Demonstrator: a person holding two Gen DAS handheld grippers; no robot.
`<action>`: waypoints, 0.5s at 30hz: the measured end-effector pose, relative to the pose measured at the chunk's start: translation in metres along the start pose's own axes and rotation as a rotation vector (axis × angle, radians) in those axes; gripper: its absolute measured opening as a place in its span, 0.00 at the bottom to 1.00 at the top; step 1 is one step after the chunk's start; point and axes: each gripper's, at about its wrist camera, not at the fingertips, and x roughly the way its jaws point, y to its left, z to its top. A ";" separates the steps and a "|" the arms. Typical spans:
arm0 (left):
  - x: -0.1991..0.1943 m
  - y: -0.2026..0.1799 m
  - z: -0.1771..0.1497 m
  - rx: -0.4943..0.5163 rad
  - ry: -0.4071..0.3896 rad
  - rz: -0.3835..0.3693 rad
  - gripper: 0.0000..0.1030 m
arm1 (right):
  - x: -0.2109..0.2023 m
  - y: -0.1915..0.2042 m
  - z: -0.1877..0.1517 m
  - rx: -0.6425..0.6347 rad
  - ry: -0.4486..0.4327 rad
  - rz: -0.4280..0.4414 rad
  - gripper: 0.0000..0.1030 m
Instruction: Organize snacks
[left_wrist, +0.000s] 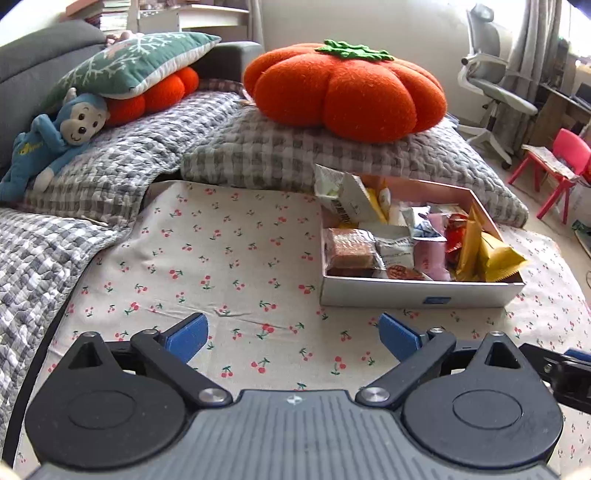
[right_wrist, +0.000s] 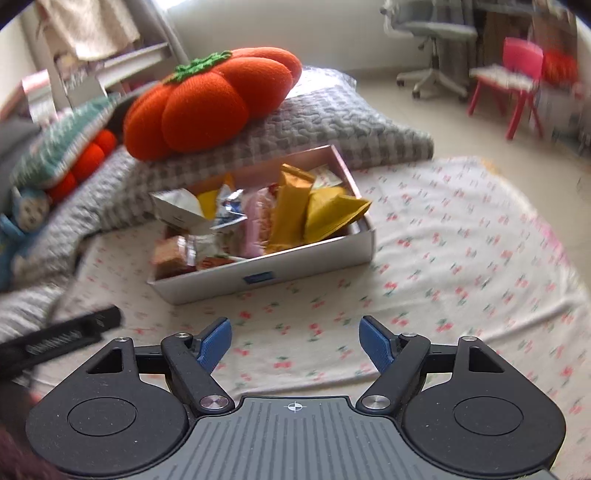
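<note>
only leftward, blue monkey toy (left_wrist: 55, 136) unblurred

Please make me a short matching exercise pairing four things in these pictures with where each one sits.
Things:
1. pumpkin cushion
2. blue monkey toy
3. yellow snack packet
4. snack box

Places:
A. on the cherry-print cloth
B. on the grey checked pillow
C. in the box, at its right end
D. lying on the checked quilt at far left

Pairs: 1-B, 2-D, 3-C, 4-A
</note>
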 end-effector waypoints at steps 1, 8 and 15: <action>0.000 -0.001 -0.001 0.001 0.004 -0.009 0.96 | -0.001 0.000 0.000 -0.008 -0.007 -0.010 0.78; -0.002 -0.007 -0.003 0.019 0.005 -0.009 0.99 | 0.002 0.000 -0.001 -0.038 -0.003 -0.031 0.87; 0.000 -0.010 -0.004 0.028 0.033 -0.021 0.99 | 0.004 0.002 -0.003 -0.069 -0.007 -0.076 0.93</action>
